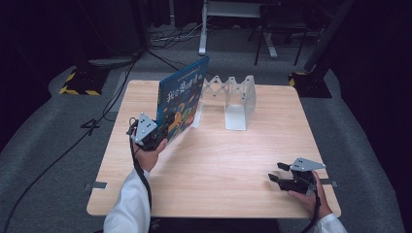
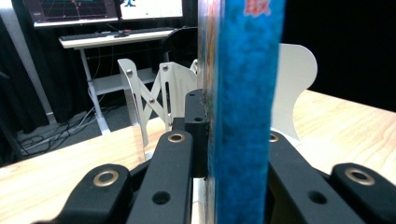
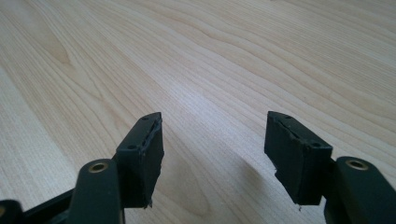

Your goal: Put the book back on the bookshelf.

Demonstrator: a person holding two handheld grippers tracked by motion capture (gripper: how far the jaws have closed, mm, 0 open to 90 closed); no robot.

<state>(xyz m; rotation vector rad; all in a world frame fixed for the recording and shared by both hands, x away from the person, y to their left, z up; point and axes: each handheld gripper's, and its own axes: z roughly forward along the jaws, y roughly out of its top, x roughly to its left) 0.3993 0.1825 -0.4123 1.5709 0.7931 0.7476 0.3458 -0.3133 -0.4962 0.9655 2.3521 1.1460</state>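
Left gripper (image 1: 163,133): jaws clamped on the blue book (image 1: 182,97), held upright above the table (image 1: 218,165) beside the white rack (image 1: 233,99). Right gripper (image 1: 274,172): jaws spread, nothing between, low over the table

A light wooden tabletop (image 1: 214,160) with visible grain carries few things. Toward its far edge, right of centre, a white expanding metal book rack (image 1: 236,99) stands on the wood, its scissor-link section stretching left. A blue picture book (image 1: 182,97) stands upright just left of it, its lower edge seemingly resting on the tabletop, though that contact is hard to make out. The near half is bare wood.
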